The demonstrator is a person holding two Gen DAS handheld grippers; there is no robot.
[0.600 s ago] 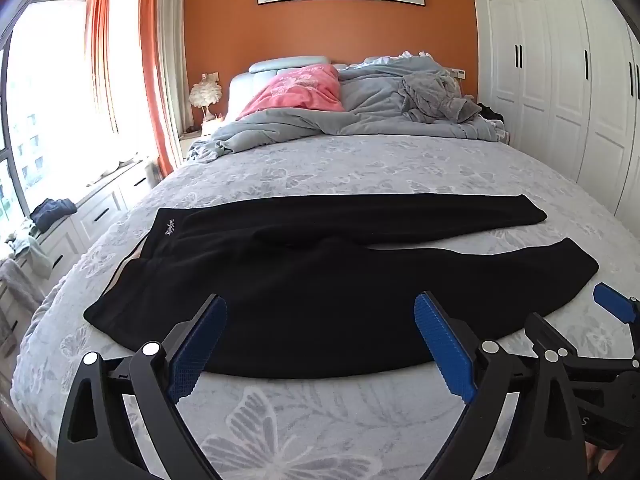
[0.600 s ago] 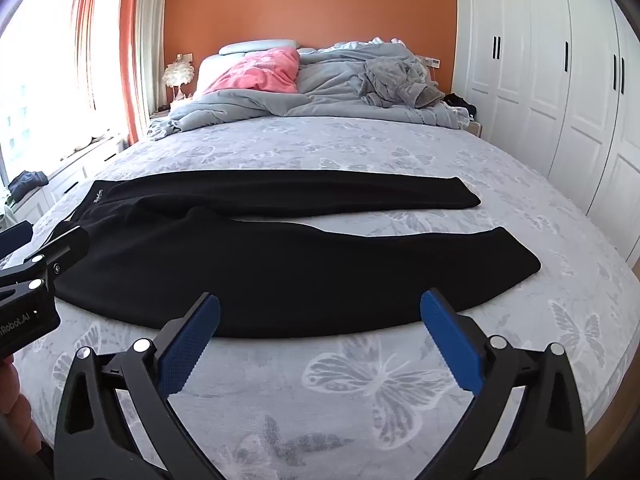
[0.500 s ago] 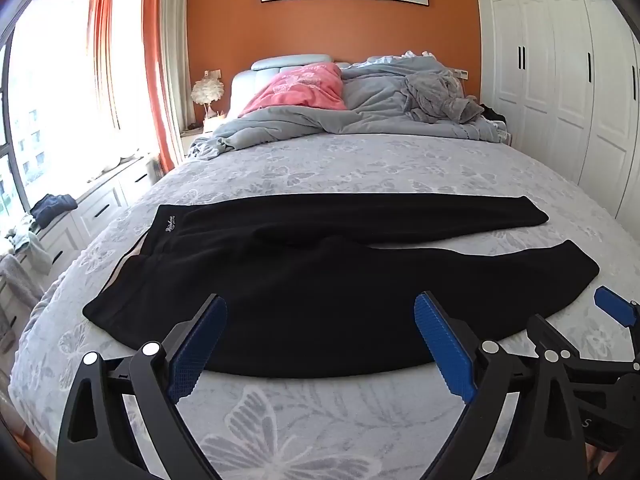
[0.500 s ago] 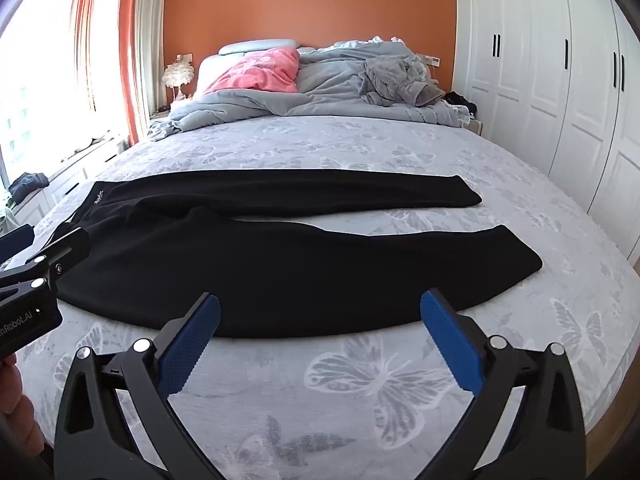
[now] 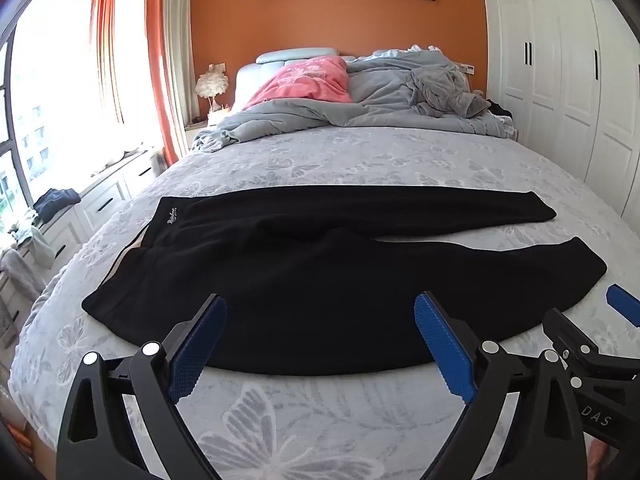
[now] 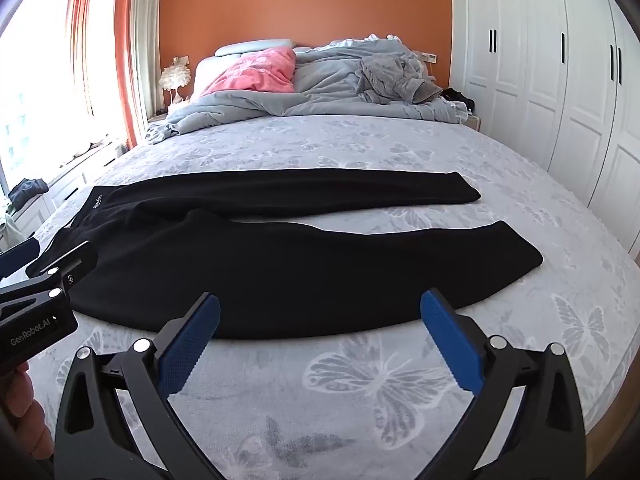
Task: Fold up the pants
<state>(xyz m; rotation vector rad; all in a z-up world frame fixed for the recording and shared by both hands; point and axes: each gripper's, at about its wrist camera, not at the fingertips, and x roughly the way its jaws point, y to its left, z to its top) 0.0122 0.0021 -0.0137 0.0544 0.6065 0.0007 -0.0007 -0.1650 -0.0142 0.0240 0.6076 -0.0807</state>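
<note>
Black pants (image 5: 320,272) lie flat across the bed, waistband at the left, both legs stretched to the right and spread apart; they also show in the right wrist view (image 6: 280,264). My left gripper (image 5: 320,340) is open and empty, hovering just in front of the pants' near edge. My right gripper (image 6: 320,340) is open and empty, in front of the near leg's edge. The right gripper's tip shows at the right of the left wrist view (image 5: 624,312). The left gripper shows at the left of the right wrist view (image 6: 44,288).
The bed (image 5: 360,152) has a grey butterfly-pattern cover. A rumpled grey duvet (image 5: 380,104) and pink pillow (image 5: 304,84) lie at its head. White wardrobes (image 6: 560,80) stand on the right. A window seat with drawers (image 5: 80,208) runs along the left.
Both grippers have crept slightly; the views shifted a little. The pants have not moved and both grippers stay open.
</note>
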